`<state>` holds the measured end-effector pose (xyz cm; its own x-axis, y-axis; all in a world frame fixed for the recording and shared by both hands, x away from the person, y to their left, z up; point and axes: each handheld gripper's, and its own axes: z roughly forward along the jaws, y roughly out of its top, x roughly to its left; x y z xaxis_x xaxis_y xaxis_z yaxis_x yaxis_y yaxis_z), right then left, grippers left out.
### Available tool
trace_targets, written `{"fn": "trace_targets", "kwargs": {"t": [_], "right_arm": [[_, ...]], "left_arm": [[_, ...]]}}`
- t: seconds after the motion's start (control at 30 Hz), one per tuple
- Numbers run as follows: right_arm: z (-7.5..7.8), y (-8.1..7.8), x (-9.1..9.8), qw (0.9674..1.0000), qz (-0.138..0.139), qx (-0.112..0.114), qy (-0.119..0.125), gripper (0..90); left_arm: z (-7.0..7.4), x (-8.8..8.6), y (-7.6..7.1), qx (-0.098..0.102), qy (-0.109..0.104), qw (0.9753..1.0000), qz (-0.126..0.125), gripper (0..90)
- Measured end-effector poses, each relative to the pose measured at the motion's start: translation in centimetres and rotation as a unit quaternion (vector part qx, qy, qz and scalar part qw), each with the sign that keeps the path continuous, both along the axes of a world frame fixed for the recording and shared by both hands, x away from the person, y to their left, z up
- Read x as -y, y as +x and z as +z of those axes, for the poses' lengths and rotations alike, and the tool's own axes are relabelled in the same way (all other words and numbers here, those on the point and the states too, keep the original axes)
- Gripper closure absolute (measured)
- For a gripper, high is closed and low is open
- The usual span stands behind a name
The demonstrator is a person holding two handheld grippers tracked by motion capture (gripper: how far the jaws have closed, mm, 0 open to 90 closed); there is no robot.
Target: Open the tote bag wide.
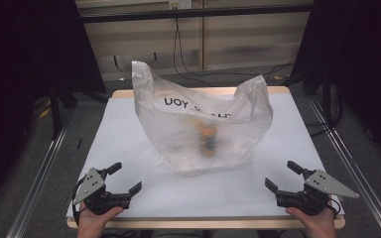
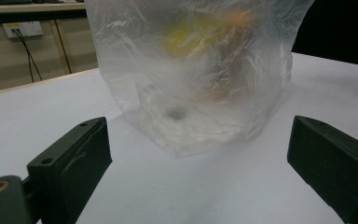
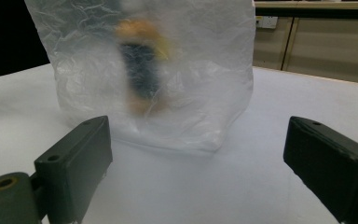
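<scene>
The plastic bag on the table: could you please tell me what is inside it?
Through the translucent plastic bag show blurred orange, yellow and dark shapes low in its middle. The cloudy film hides what they are and how many; the rest of the inside looks pale.

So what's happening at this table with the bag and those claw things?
A person holds a black two-jaw gripper in each hand at the near edge of the white table. A translucent white plastic bag stands upright in the middle, with blurry orange and dark items inside. The left gripper and right gripper are both open, pointed toward the bag and apart from it.
</scene>
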<state>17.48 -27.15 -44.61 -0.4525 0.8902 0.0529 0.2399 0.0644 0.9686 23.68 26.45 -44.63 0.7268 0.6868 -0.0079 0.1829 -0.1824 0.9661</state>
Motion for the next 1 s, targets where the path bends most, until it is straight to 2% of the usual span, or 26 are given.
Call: {"fn": "trace_targets", "kwargs": {"t": [0.1,0.17,0.2,0.27,0.37,0.4,0.43,0.47,0.53,0.57,0.6,0.63,0.67,0.7,0.73,0.77,0.8,0.87,0.93,0.97,1.0], "right_arm": [[0.0,0.1,0.1,1.0,0.0,-0.003,0.002,9.6],[0.0,0.1,0.1,1.0,0.005,-0.005,0.004,15.7],[0.1,0.1,0.1,1.0,0.007,-0.005,0.003,17.1],[0.1,0.0,0.1,0.9999,0.014,-0.007,0.004,26.3],[0.2,0.0,0.1,0.9996,0.025,-0.009,0.01,29.7],[0.3,0.0,0.0,0.9995,0.028,-0.007,0.01,38.7],[0.3,0.0,0.0,0.9995,0.028,-0.007,0.01,38.7],[0.4,0.0,0.0,0.9994,0.035,-0.006,0.007,41.9],[0.5,-0.1,-0.1,0.999,0.044,-0.003,0.005,50.9],[0.8,-0.3,-0.3,0.9987,0.05,0.006,-0.004,61.8],[0.9,-0.3,-0.4,0.9985,0.053,0.009,-0.003,66.1],[0.9,-0.3,-0.4,0.9985,0.053,0.009,-0.003,66.1],[1.1,-0.2,-0.5,0.9976,0.068,0.011,-0.004,77.7],[1.1,-0.2,-0.5,0.9976,0.068,0.011,-0.004,77.7],[1.2,-0.1,-0.6,0.9973,0.073,0.008,-0.001,79.8],[1.3,0.1,-0.9,0.9961,0.088,-0.006,0.001,86.4],[1.4,0.2,-1.0,0.995,0.099,-0.013,-0.001,88.9],[1.4,0.5,-1.4,0.9938,0.109,-0.024,-0.001,90.0],[1.5,0.8,-1.7,0.9928,0.117,-0.028,0.0,90.0],[1.6,0.9,-1.8,0.9925,0.118,-0.03,-0.002,90.0],[1.7,1.0,-1.9,0.9919,0.123,-0.031,-0.003,90.0]], "left_arm": [[0.0,0.2,0.0,-0.004,0.0,1.0,0.002,10.0],[-0.1,0.3,0.1,-0.01,-0.003,0.9999,-0.002,12.4],[-0.1,0.4,0.1,-0.013,0.0,0.9999,-0.007,13.4],[0.0,0.4,0.0,-0.008,0.009,0.9997,-0.019,19.9],[0.0,0.6,-0.1,-0.016,0.0,0.9995,-0.026,24.7],[0.1,0.7,-0.2,-0.02,-0.001,0.9992,-0.034,31.4],[0.1,0.7,-0.2,-0.02,-0.001,0.9992,-0.034,35.6],[0.1,0.8,-0.3,-0.023,-0.001,0.9988,-0.044,35.6],[0.2,1.0,-0.3,-0.02,0.005,0.9987,-0.047,41.1],[0.3,1.0,-0.3,-0.015,0.007,0.9982,-0.057,51.6],[0.4,1.1,-0.3,-0.012,0.009,0.9982,-0.059,53.0],[0.5,1.0,-0.2,-0.013,0.01,0.9978,-0.064,53.0],[0.6,1.2,-0.1,-0.026,-0.004,0.9972,-0.07,63.9],[0.6,1.2,-0.1,-0.026,-0.004,0.9972,-0.07,68.0],[0.7,1.1,0.1,-0.026,0.0,0.9967,-0.076,68.0],[0.7,1.1,0.3,-0.025,-0.003,0.9967,-0.078,69.9],[0.8,1.3,0.2,-0.032,-0.012,0.9963,-0.079,72.9],[0.8,1.3,0.3,-0.032,-0.008,0.996,-0.083,77.4],[1.1,1.6,0.4,-0.039,-0.012,0.9951,-0.09,83.1],[1.2,1.6,0.5,-0.041,-0.008,0.9939,-0.102,85.1],[1.3,1.8,0.4,-0.044,-0.008,0.9942,-0.097,86.0]]}}
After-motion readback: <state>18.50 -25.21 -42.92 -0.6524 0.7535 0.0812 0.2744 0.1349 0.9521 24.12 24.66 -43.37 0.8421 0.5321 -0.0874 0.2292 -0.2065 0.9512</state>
